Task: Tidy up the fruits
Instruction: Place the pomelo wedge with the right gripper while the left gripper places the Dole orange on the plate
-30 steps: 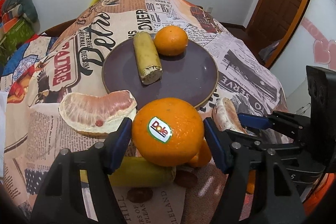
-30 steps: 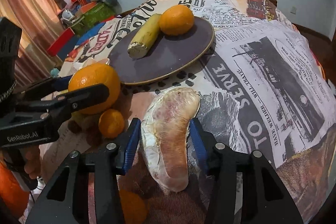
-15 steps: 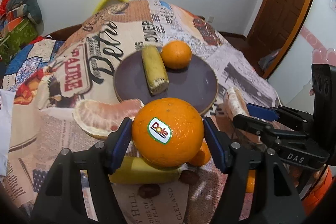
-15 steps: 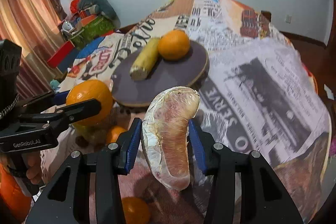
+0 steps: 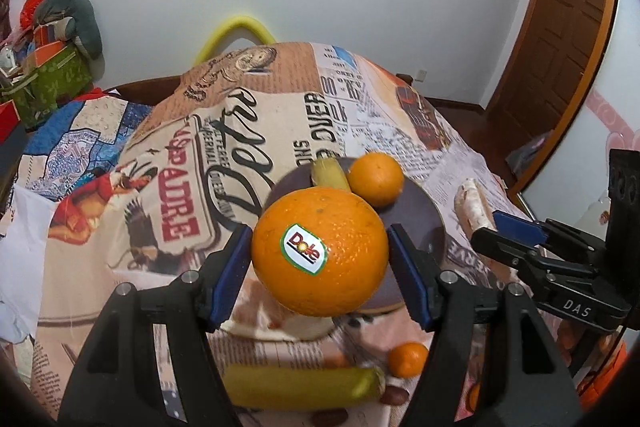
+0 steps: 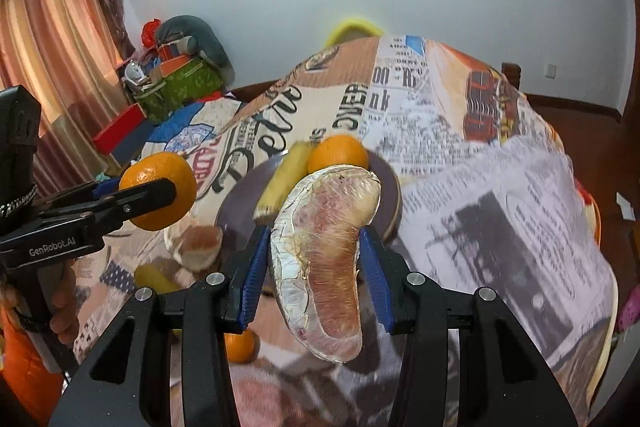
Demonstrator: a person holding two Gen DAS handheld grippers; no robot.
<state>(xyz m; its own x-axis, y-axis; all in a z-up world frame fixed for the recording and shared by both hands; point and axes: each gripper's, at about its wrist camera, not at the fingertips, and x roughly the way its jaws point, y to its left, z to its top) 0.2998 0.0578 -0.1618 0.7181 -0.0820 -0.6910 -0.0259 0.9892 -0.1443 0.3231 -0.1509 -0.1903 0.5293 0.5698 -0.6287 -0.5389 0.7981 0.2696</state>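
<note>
The left hand-held gripper (image 5: 320, 253) clamps a round stickered orange (image 5: 320, 251) between its blue pads. The right hand-held gripper (image 6: 316, 273) grips a plastic-wrapped pink pomelo wedge (image 6: 324, 259); a dark round plate (image 5: 424, 223) lies beyond both.

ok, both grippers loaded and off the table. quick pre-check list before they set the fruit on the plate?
1. Left gripper clamped on Dole orange: ok.
2. Right gripper clamped on pomelo segment: ok.
3. Both fruits clear of the tablecloth: ok.
4. Bare space on dark plate beside banana piece and small orange: ok.
5. Grippers apart from each other: ok.
6. Plate's near rim visible: not ok, hidden behind held fruit.
</note>
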